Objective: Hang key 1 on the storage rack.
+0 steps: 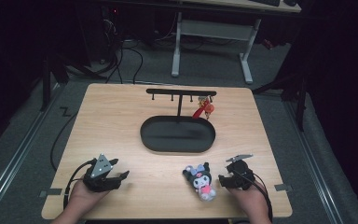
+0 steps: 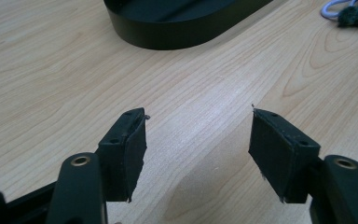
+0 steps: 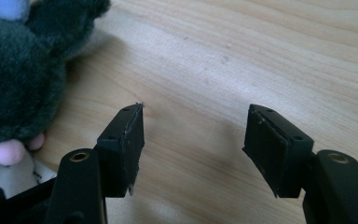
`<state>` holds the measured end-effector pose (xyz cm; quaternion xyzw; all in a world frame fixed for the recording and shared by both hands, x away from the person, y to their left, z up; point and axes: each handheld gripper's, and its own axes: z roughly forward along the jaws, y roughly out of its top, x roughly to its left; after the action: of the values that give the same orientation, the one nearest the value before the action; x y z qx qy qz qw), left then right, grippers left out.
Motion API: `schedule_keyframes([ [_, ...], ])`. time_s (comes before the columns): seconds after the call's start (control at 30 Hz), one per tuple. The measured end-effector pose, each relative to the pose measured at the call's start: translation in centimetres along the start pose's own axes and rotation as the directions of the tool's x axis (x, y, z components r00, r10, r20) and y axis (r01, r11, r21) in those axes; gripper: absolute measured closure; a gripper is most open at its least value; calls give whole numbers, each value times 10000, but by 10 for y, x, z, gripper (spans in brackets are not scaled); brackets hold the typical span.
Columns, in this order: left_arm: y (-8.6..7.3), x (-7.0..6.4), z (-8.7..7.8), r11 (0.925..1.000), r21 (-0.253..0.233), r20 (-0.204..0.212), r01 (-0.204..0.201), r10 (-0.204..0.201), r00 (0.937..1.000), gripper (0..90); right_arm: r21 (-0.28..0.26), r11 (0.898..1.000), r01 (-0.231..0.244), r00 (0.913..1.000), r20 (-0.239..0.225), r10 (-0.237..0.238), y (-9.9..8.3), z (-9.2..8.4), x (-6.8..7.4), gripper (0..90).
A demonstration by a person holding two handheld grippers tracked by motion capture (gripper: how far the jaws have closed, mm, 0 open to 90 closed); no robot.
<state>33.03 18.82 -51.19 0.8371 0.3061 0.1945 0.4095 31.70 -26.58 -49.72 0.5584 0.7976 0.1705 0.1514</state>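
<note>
Plainly, label by label:

Surface: a light wooden table [image 1: 121,116] with visible grain, its top rectangular with rounded corners.
Room: dark around the table; grey carpet floor, loose cables on it, and a white-legged desk [image 1: 214,32] beyond the far edge.
Tray stand: a black oval tray [image 1: 177,135] sits at the middle of the table, toward the far edge, with a black post and hook bar [image 1: 181,92] rising from it; a red and gold charm [image 1: 204,108] hangs at the right end of the bar.
Plush toy: a small dark plush toy [image 1: 200,179] with a pink body lies near the near edge, right of the middle.
Plush toy axis: its long axis runs slantwise, dark eared head toward the far left, pink end toward the near right corner.
Left gripper [image 1: 121,177]: rests near the near left corner, jaws spread wide, bare wood between the pads, nothing gripped.
Right gripper [image 1: 223,181]: just beside the plush toy on its right, jaws apart over bare wood; the toy lies outside the left jaw in the right gripper view, not between the pads.
</note>
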Motion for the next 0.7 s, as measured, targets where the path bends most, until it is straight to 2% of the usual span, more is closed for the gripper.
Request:
schedule_keyframes([
  [0.13, 0, -1, 1, 10000, 17, 6, -96, 96, 10000, 366, 412, 9991, 136, 9999, -22, -135, 3, -2, 4, 378],
  [0.17, 1, -2, 2, 9999, 54, 17, -157, 157, 9999, 366, 751, 9970, 167, 9998, -64, -163, 5, -3, 5, 377],
  [0.27, 2, -3, 2, 9997, 20, -9, -256, 256, 9997, 366, 1224, 9923, 205, 9998, -102, -194, 8, -5, 5, 372],
  [0.37, 2, -4, 2, 9994, 84, -36, -350, 350, 9994, 366, 1654, 9856, 347, 9994, -100, -335, 13, -10, 6, 372],
  [0.43, 2, -5, 2, 9993, 63, -42, -372, 372, 9993, 366, 2026, 9767, 711, 9974, -59, -714, 17, -15, 7, 374],
  [0.53, 3, -6, -1, 9994, -9, -34, -354, 354, 9994, 365, 2188, 9729, 755, 9971, -73, -757, 22, -19, 8, 374],
  [0.7, 5, -9, 2, 9991, 11, 25, -430, 430, 9991, 364, 2647, 9583, 1073, 9942, -282, -1035, 27, -21, 13, 372],
])
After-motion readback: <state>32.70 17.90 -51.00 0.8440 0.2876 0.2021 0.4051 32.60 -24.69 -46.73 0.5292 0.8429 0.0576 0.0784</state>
